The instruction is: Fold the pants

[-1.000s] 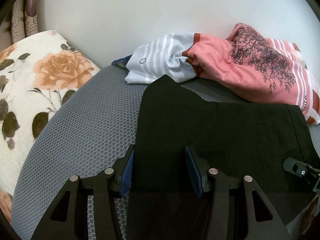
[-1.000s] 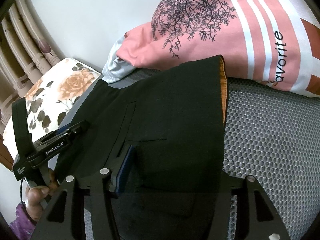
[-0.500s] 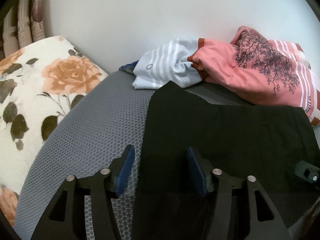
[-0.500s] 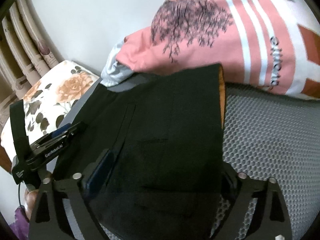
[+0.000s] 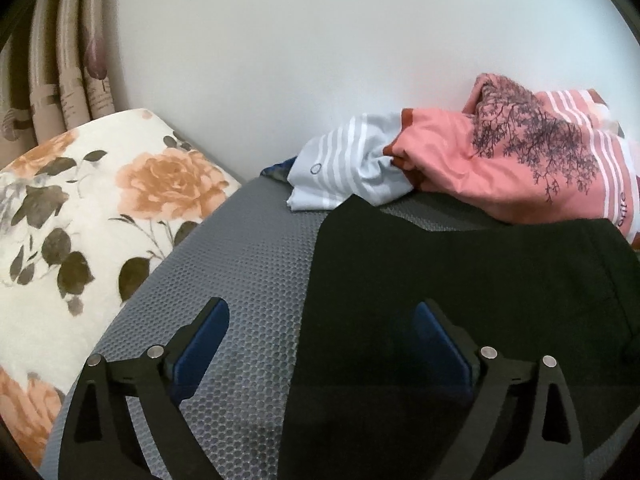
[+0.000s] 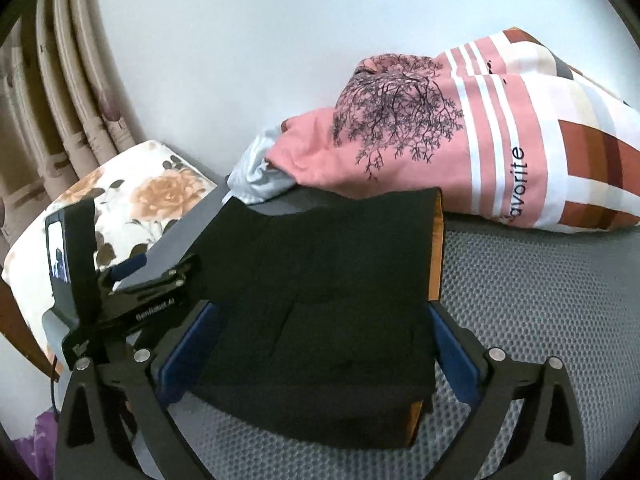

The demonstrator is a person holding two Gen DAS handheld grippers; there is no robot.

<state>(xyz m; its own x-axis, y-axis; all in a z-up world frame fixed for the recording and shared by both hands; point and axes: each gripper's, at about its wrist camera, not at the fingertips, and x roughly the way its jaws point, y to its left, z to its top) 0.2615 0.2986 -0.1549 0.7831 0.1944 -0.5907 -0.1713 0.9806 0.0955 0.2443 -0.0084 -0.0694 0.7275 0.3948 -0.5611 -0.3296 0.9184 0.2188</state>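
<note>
The black pants [image 6: 332,304] lie folded flat on the grey mesh mattress [image 6: 540,300], with an orange lining showing along their right edge. They also show in the left wrist view [image 5: 460,300]. My right gripper [image 6: 320,344] is open, raised just above the near part of the pants, its blue pads on either side of the fold. My left gripper [image 5: 320,340] is open and empty over the pants' left edge. It also appears at the left of the right wrist view [image 6: 152,276].
A pink printed quilt [image 6: 460,148] and a light striped cloth [image 5: 352,172] lie bunched against the white wall behind the pants. A floral pillow [image 5: 92,208] lies at the left, with curtains [image 6: 60,100] behind it.
Both grippers have opened wide and pulled back from the pants, which now lie free on the mattress. Both cameras have risen and tilted up.
</note>
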